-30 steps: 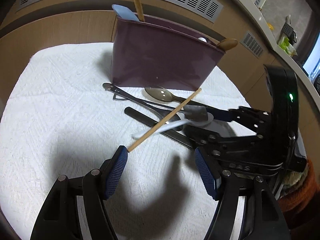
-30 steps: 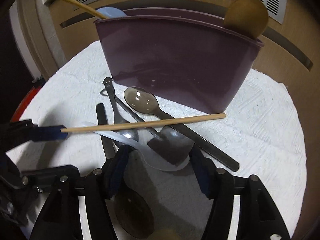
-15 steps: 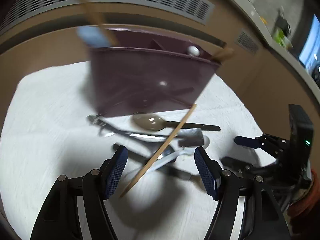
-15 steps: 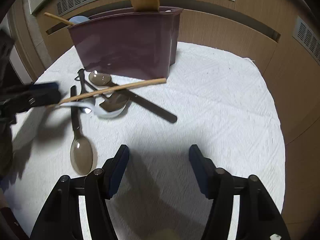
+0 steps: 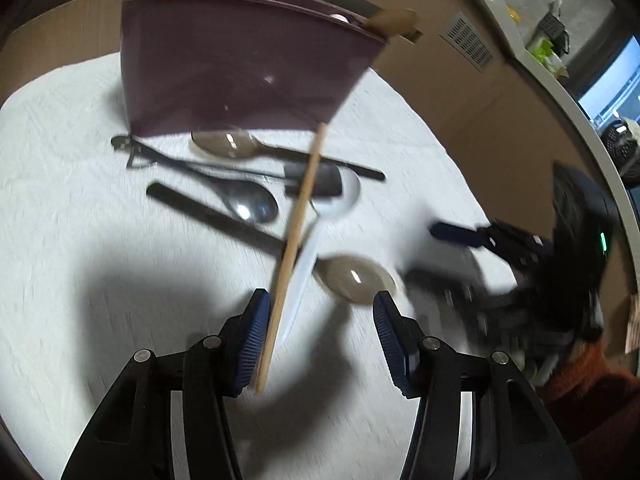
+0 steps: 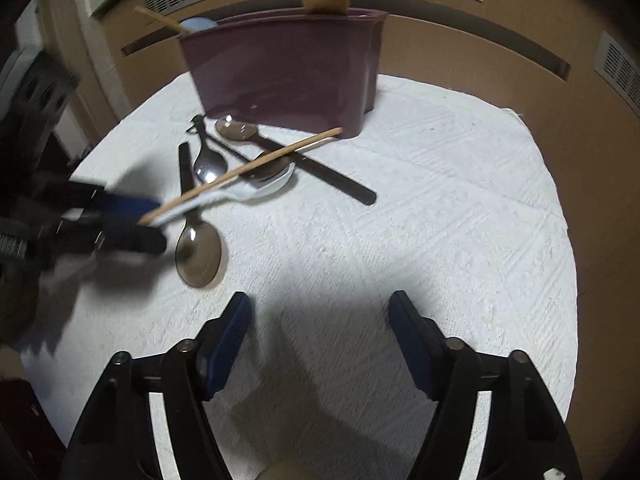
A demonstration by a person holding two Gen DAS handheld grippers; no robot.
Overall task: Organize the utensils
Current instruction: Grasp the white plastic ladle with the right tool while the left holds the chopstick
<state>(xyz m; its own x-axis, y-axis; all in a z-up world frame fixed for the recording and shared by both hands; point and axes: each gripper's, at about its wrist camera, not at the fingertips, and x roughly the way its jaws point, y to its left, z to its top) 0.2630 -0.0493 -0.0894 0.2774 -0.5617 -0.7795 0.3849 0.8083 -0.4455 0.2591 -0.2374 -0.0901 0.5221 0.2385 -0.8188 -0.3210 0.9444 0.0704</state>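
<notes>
Chopstick point(image 5: 294, 236) lies between closing left gripper point(image 5: 318, 332) jaws, ungripped; right gripper point(image 6: 320, 340) gapes, tilted down.

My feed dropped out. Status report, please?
Left gripper closing around wooden chopstick, not clamped. Right gripper open, empty. Chopstick lies over white spoon. Purple holder behind pile.

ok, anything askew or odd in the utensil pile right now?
Yes. One wooden chopstick lies slanted across the heap of spoons, its near end between the left gripper jaws, which have just been closing. A white spoon lies under it. The purple holder stands upright. Nothing spilled.
</notes>
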